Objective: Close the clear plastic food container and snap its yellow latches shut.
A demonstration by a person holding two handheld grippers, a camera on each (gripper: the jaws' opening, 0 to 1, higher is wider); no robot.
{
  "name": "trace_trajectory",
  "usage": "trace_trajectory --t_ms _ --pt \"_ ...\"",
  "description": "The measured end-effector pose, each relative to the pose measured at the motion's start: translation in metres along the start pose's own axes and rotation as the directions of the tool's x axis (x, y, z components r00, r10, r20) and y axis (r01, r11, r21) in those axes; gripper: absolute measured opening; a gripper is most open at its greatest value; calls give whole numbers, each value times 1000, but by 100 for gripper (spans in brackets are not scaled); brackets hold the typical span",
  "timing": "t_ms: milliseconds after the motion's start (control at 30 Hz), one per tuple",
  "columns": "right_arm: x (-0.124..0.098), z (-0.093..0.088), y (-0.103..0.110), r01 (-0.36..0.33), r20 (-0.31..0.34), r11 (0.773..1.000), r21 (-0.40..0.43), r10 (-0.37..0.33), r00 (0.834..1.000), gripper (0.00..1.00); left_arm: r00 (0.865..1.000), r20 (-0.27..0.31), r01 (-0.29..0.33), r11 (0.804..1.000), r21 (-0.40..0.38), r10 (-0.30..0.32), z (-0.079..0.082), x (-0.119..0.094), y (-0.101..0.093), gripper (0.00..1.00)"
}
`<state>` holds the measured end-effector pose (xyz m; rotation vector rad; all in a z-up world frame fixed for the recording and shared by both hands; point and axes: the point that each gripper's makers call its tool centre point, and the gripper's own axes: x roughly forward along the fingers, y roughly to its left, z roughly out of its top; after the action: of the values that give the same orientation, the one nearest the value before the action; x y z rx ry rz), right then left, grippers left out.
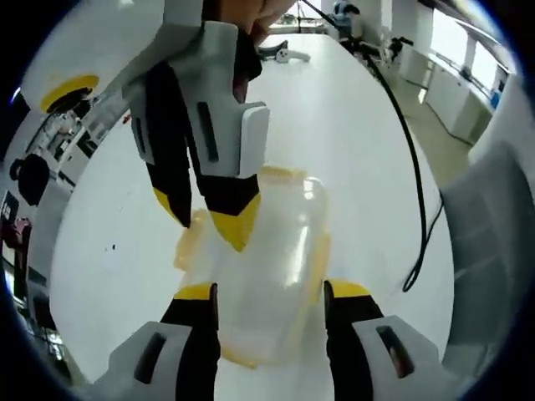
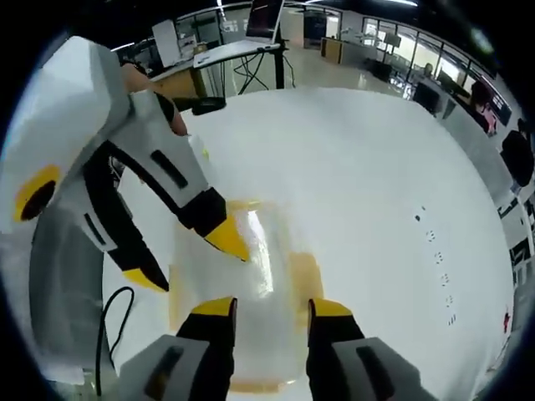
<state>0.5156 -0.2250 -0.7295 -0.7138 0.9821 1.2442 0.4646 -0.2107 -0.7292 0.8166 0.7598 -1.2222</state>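
A clear plastic container (image 1: pixel 276 259) with pale yellow latches (image 1: pixel 189 242) lies on the white table (image 1: pixel 351 142), its lid on top. My left gripper (image 1: pixel 272 292) is open, its yellow-tipped jaws standing either side of the container's near end. My right gripper (image 1: pixel 209 221) reaches down from the upper left, open, one fingertip (image 1: pixel 237 230) on the lid and the other by the left latch. In the right gripper view, the right gripper (image 2: pixel 272 307) straddles the container (image 2: pixel 251 267), and the left gripper (image 2: pixel 185 257) comes in from the left with one tip on the lid. Whether any latch is snapped is unclear.
A black cable (image 1: pixel 420 209) runs along the table's right side toward its edge. Small tools (image 1: pixel 284 54) lie at the far end. A hand (image 1: pixel 251 21) holds the right gripper. Desks and a monitor (image 2: pixel 263 18) stand beyond the table; a cable (image 2: pixel 104 334) loops at lower left.
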Motion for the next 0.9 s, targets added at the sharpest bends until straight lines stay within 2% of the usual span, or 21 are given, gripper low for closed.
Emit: trace_trajectory --t_ms 367,533,733,900 --pt "1 2 3 -41 21 999 -7 41 999 33 999 -3 -37 999 24 37 -1 1 0 50" --pt "3 2 1 -70 28 997 21 70 997 34 999 -3 -51 998 29 51 -2 2 0 50" --pt "4 2 3 -102 31 995 4 102 994 34 994 -26 -102 990 100 105 -2 8 -2 51" --pt "5 2 2 -124 39 992 3 124 992 34 989 -47 -134 986 99 139 -2 10 -1 52"
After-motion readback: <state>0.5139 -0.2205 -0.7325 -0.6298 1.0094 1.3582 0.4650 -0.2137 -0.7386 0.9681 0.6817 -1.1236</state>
